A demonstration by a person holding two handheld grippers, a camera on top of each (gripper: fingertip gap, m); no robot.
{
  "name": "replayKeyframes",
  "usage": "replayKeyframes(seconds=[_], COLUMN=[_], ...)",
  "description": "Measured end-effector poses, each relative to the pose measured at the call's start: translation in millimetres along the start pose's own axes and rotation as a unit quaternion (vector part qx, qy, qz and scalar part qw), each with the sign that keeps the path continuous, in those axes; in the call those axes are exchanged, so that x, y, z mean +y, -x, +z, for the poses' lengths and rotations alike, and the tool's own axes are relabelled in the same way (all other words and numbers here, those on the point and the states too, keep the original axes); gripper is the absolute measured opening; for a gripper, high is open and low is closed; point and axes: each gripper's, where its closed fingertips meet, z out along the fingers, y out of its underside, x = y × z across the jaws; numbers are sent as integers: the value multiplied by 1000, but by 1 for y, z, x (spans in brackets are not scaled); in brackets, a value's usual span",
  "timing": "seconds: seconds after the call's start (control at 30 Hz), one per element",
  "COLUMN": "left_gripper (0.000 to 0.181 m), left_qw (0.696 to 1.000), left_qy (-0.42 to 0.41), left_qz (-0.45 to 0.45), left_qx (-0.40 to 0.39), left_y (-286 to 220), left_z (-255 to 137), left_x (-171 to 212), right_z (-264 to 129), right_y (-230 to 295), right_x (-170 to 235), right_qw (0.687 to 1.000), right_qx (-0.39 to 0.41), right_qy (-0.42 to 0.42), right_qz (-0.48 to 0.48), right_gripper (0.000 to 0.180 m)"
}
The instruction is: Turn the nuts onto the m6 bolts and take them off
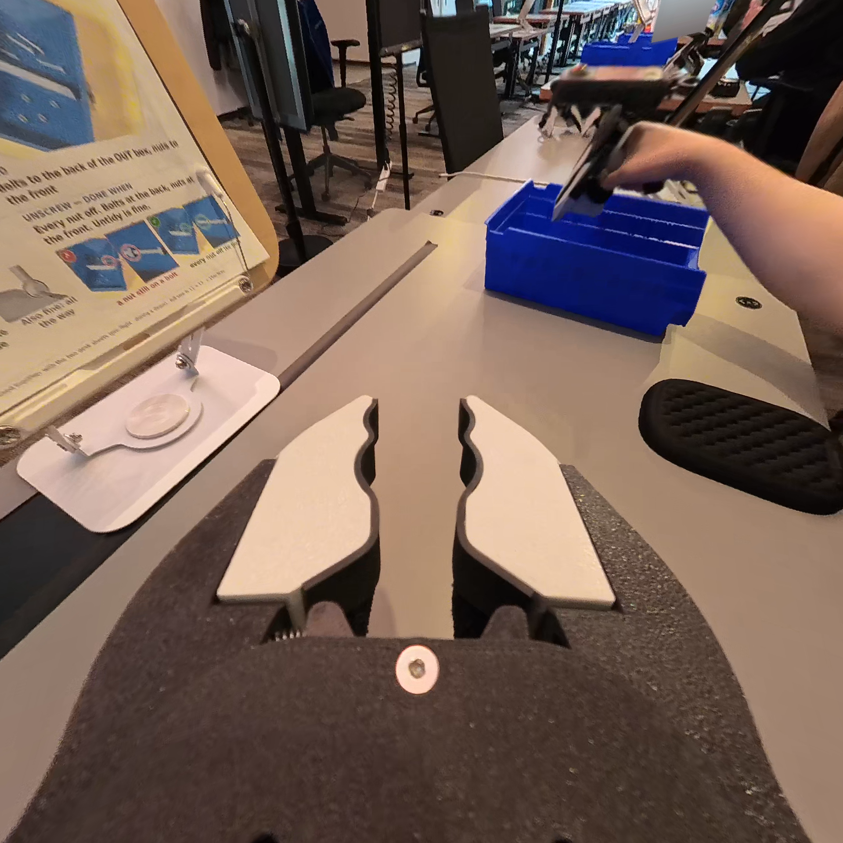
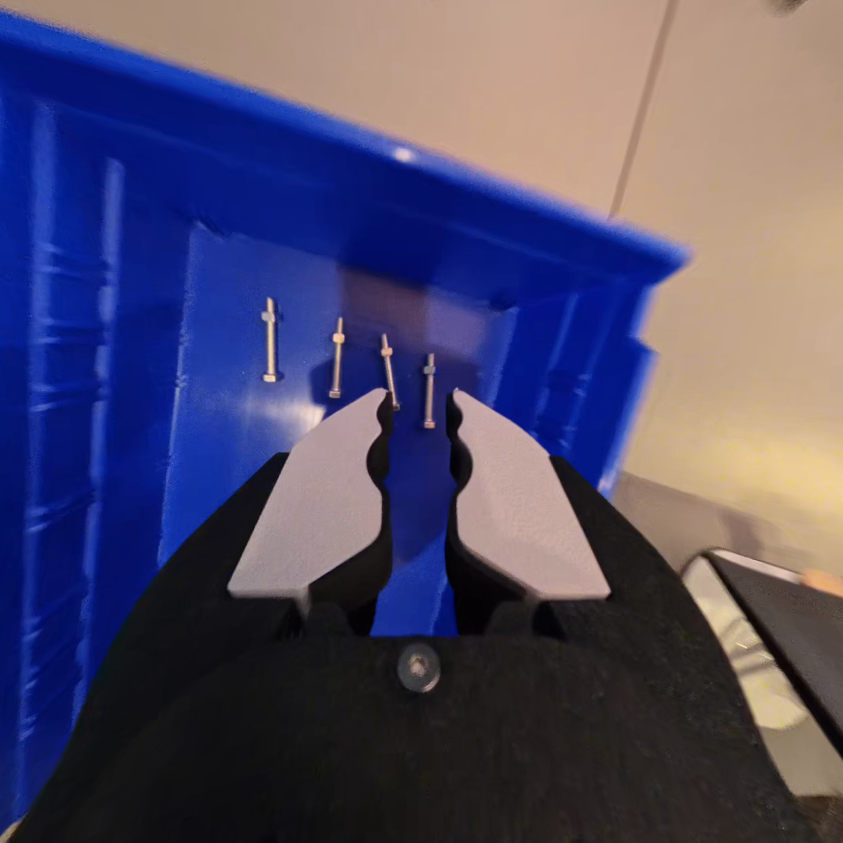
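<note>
Several thin metal bolts, each with a nut near its far end, lie side by side on the floor of a blue bin [image 2: 137, 319]. The rightmost bolt [image 2: 429, 392] lies just beyond my right gripper [image 2: 419, 397], which is open and empty above the bin, pointing down into it. A second bolt [image 2: 390, 372] lies by its left fingertip. In the left wrist view my left gripper [image 1: 417, 403] is open and empty, low over the grey table [image 1: 433, 328]. The right gripper [image 1: 577, 203], held by a hand, hovers over the same blue bin [image 1: 588, 269] there.
An instruction sheet on a stand [image 1: 91, 205] with a white base [image 1: 150, 438] stands at the left. A black textured pad [image 1: 739, 442] lies at the right table edge. Another blue bin [image 1: 625, 52], chairs and desks sit far behind. A dark device [image 2: 775, 638] sits right of the bin. The right tips stand about 7 cm off the rightmost bolt [image 2: 429, 392].
</note>
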Motion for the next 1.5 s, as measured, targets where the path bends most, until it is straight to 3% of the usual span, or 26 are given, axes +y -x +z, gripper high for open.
replayKeyframes(seconds=[0.13, 0.23, 0.3, 0.4, 0.53, 0.63, 0.83, 1.0, 1.13, 1.3, 1.5], left_gripper=[33, 33, 33, 33, 35, 36, 36, 38, 45, 52, 54], left_qw=[999, 994, 989, 980, 962, 952, 938, 909, 871, 856, 826], left_qy=[-20, -23, -31, -43, -46, -42, -1, 125, 228, 285, 336], left_qz=[9, 7, -2, -19, -37, -53, -48, -41, -62, -162, -223], left_qx=[-34, -102, -143, -193, -268, -299, -342, -395, -431, -400, -393], left_y=[7, 23, 32, 44, 65, 69, 64, 72, 81, 72, 74], left_z=[-12, -21, -27, -37, -56, -72, -119, -184, -242, -261, -251], left_x=[-14, -19, -22, -25, -22, -22, -27, -1, 33, 83, 143], right_z=[-99, -159, -175, -178, -172, -161, -157, -144, -122, -107, -81], right_y=[21, 55, 80, 87, 73, 55, 32, 15, -2, -34, -34], right_x=[-46, -67, -71, -61, -35, -14, 22, 43, 63, 82, 85], right_qw=[983, 951, 935, 919, 902, 901, 906, 933, 974, 988, 992], right_qx=[54, 38, 12, 94, 197, 219, 247, 213, 119, 82, 20], right_qy=[-174, -306, -355, -379, -384, -371, -337, -284, -193, -118, -82], right_qz=[-17, -10, -23, -49, -10, 46, 67, 52, 28, 50, 93], right_gripper=[26, 26, 29, 34, 43, 49, 51, 55, 58, 60, 66])
